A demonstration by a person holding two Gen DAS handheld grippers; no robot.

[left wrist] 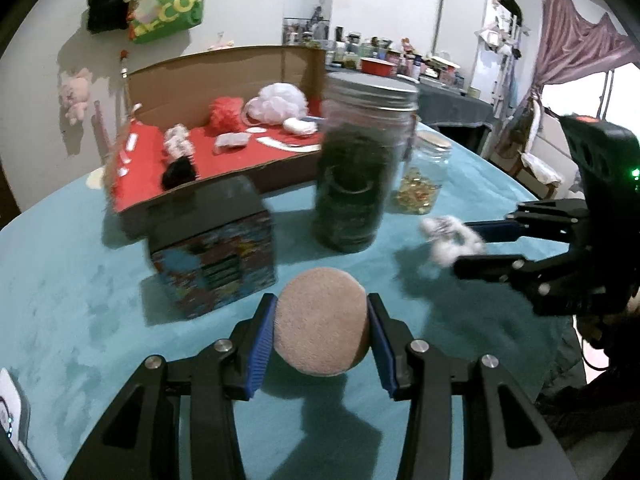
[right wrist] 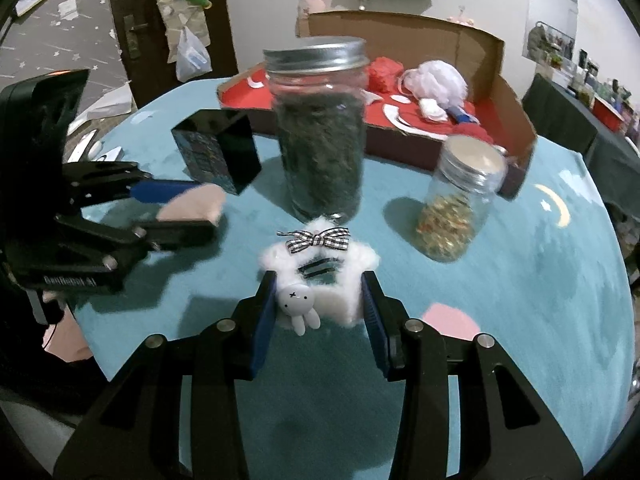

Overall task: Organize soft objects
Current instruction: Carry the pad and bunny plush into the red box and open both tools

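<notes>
The left gripper (left wrist: 322, 338) has its jaws clamped on a round pink puff (left wrist: 321, 322), which sits between the two blue pads and touches both of them. The puff is held above the bench (left wrist: 80, 320), which has a teal cover.

The right gripper (right wrist: 320, 312) has its jaws closed on a white fluffy star clip (right wrist: 320, 276). The lower part of the star is between the pads, and the upper part, with a black and white checked bow (right wrist: 316, 238) on it, sticks out past the jaw tips. A small white bunny charm (right wrist: 298, 306) hangs on the star just beside the left pad.

Beyond both grippers stands a tall jar (right wrist: 320, 128) with dark green filling and a metal lid. Near it is a smaller jar (right wrist: 460, 200) with golden pieces inside, and a dark box (right wrist: 218, 156). Behind them lies an open cardboard box (right wrist: 500, 92) with a red floor, which holds a white mesh pouf (right wrist: 436, 78) and a red pouf (right wrist: 384, 72).
</notes>
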